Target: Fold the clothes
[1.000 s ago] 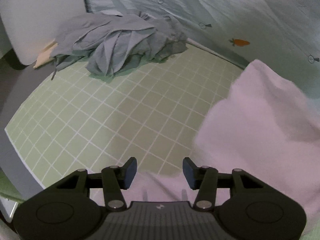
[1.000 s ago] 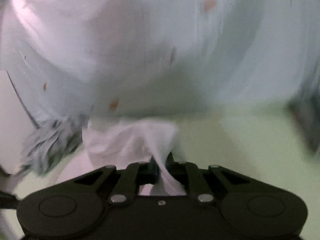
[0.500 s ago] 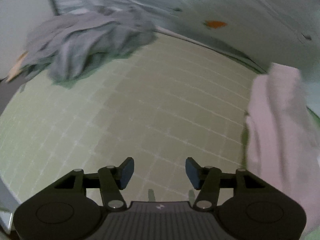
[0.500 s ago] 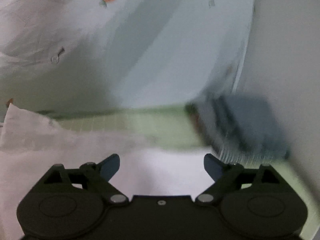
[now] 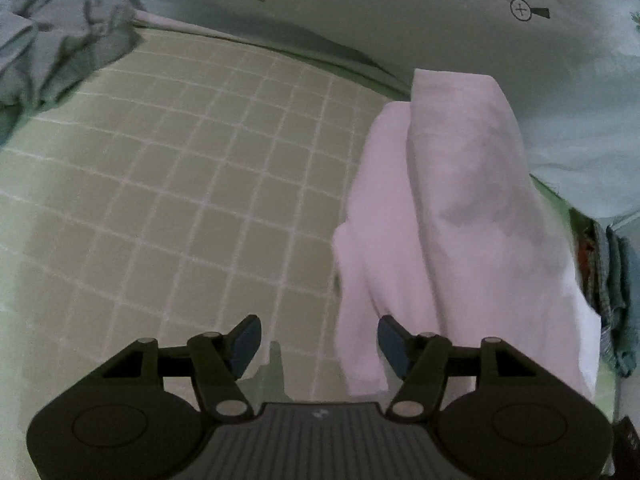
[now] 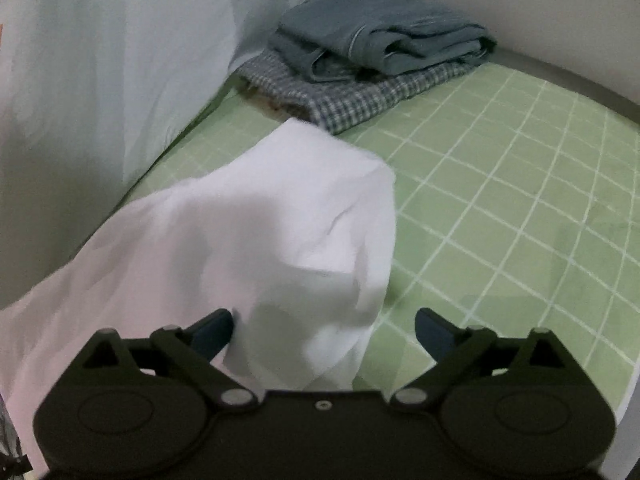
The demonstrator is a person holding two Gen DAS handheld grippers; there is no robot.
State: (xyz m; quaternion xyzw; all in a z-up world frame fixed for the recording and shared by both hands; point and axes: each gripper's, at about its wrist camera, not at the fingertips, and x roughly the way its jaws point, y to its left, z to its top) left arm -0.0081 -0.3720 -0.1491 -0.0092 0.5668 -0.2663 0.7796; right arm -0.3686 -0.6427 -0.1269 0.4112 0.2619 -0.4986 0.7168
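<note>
I'm looking down two wrist cams over a pale green bedsheet w/ a white grid pattern (image 5: 168,184). My left gripper (image 5: 319,340) has its dark blue-tipped fingers spread wide apart, holding nothing, hovering above the sheet; the right-hand fingertip (image 5: 390,340) sits in front of the edge of a crumpled white cotton garment (image 5: 452,208), but I can't tell if it touches. That garment lies in a long bunched heap on the sheet, running from near the gripper up toward a light blue-grey cloth printed w/ an orange carrot (image 5: 400,20) at the far edge. Top left of this view there's a rumpled grey garment pile (image 5: 60,36), well apart from the white one. In the right cam, my right gripper (image 6: 324,332) is also spread wide, clamping nothing; the same white garment (image 6: 256,236) spills between and over the left finger (image 6: 212,330), draped loosely, lower left to centre. Beyond it, near the far corner, a folded stack: a slate-blue folded piece (image 6: 384,36) on top of a blue-white checked folded piece (image 6: 352,96), resting on the green sheet (image 6: 520,200), just beside the pale cloth (image 6: 120,60) on the left.
</note>
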